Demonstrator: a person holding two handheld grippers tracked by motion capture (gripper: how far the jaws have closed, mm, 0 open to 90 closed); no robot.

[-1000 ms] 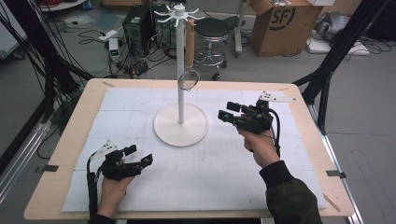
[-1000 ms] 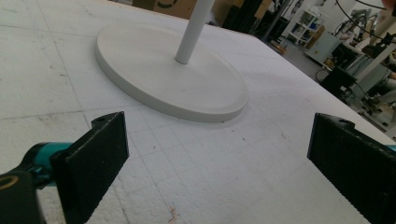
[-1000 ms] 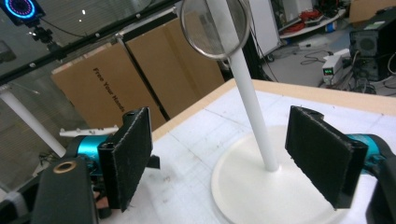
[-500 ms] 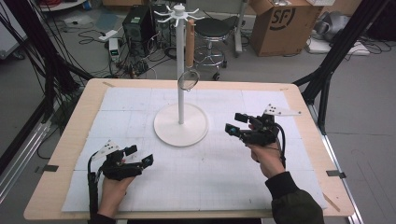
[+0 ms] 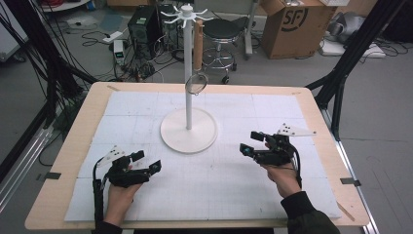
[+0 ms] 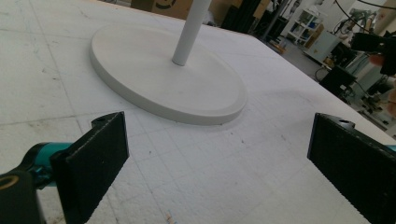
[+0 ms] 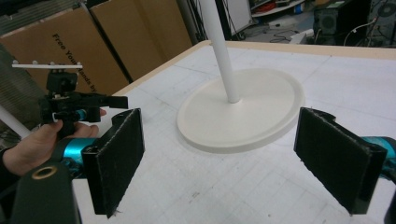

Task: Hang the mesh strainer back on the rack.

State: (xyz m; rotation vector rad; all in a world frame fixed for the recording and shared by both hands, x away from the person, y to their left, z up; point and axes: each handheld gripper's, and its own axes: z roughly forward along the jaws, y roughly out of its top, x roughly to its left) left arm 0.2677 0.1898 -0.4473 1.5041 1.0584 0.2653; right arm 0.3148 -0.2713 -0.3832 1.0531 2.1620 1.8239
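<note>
I count one white stand (image 5: 188,127) on the table, one small round strainer (image 5: 196,84) hanging from its pole, one white mat (image 5: 224,190), and my two grippers: left gripper (image 5: 146,162), right gripper (image 5: 249,143).

Even, bright overhead light; soft faint shadows; slight blur; no glare.

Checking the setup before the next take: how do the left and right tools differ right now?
The left tool lies near the table's front edge; the right tool sits farther in, closer to the stand's base. The left aims up-right at the stand, the right aims left at it. Both are open and hold nothing.
</note>
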